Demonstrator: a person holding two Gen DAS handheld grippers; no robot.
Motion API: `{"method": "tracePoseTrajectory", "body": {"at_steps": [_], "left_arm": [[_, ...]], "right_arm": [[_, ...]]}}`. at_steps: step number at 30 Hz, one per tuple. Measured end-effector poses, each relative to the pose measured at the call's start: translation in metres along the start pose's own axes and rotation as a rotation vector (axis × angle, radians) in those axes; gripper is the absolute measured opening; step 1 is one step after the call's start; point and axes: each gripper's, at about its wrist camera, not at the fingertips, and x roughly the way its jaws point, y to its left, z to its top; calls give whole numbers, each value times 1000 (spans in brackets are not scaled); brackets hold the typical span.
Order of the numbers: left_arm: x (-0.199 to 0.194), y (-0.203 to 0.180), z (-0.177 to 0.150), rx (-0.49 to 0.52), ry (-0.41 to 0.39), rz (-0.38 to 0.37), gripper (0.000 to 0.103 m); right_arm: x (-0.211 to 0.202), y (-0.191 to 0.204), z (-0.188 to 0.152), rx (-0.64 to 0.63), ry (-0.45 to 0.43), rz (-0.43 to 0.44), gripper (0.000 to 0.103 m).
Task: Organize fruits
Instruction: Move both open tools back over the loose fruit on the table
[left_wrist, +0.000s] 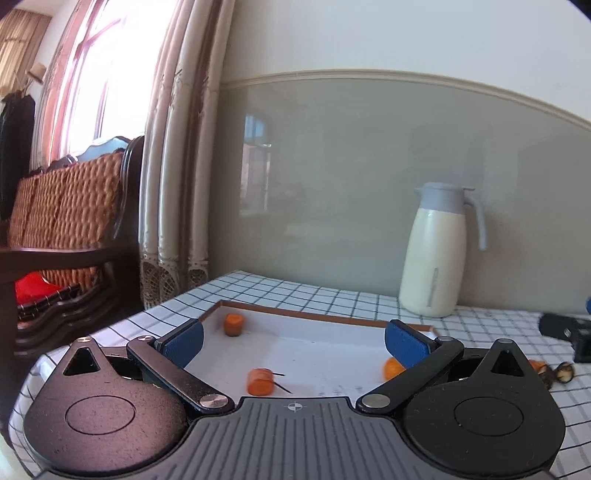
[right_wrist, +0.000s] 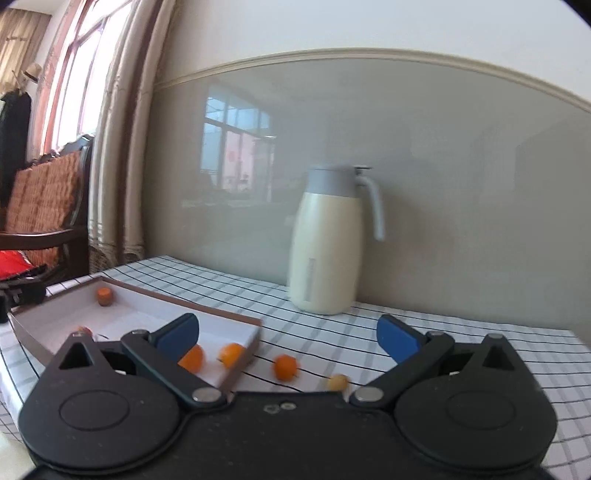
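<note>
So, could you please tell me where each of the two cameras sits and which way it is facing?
Left wrist: sits on the left gripper, facing the wall over the shallow box with orange fruits; both blue fingers show, spread open.
Right wrist: sits on the right gripper, to the right of the box, facing the wall; its open fingers frame an orange fruit on the cloth.
Shared: the box, the cream jug, the checked tablecloth, the curtain.
</note>
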Motion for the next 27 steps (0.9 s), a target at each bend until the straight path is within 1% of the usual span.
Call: {"method": "tracePoseTrajectory", "body": {"at_steps": [3,6,10,14,21,27], "left_arm": [[-3,-5,-1,-42,16,-31,103],[-5,-19,-4,-44,35,-62,103],[-10,-44,-9,4,32,-110,103],[-17,-69,-13,58,3,-163,103],[-16,-107,-19,107,11,-212,103],[-13,-145,-27,180,6,-267,103]], "right_arm": [[-14,-15,-6,19,4,-42,97],[-22,-28,-11,25,14,-80,97],[-27,-42,-19,9,36,-116,97],[-32,-53,-25,-8,53,-140,97],[-36,-71,-31,-1,63,-177,96],[-30,-88,-40,-9,83,-209,95]]}}
